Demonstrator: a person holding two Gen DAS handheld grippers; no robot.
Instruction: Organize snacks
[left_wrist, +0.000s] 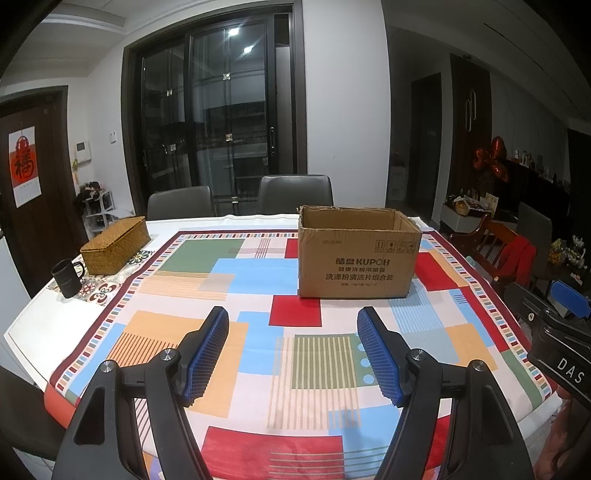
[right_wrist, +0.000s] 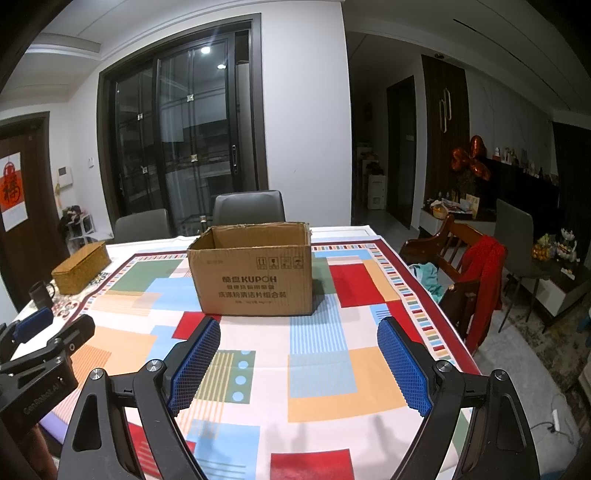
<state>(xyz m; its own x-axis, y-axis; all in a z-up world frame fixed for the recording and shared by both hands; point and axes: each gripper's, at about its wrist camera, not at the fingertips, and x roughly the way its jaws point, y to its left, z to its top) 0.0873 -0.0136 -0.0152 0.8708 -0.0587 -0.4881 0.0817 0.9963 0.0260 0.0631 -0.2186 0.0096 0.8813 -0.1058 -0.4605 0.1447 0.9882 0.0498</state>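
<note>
An open brown cardboard box (left_wrist: 356, 260) printed KUPOH stands on the table beyond both grippers; it also shows in the right wrist view (right_wrist: 255, 278). Its inside is hidden from here. No snacks are in view. My left gripper (left_wrist: 293, 319) is open and empty above the patterned tablecloth (left_wrist: 236, 280), short of the box. My right gripper (right_wrist: 299, 328) is open and empty, also short of the box. Part of the right gripper shows at the right edge of the left wrist view (left_wrist: 561, 332), and the left gripper at the left edge of the right wrist view (right_wrist: 44, 343).
A woven wicker box (left_wrist: 116, 245) and a black mug (left_wrist: 68, 277) sit at the table's far left. Two grey chairs (left_wrist: 295, 194) stand behind the table. A wooden chair with a red cloth (right_wrist: 476, 280) stands at the right side.
</note>
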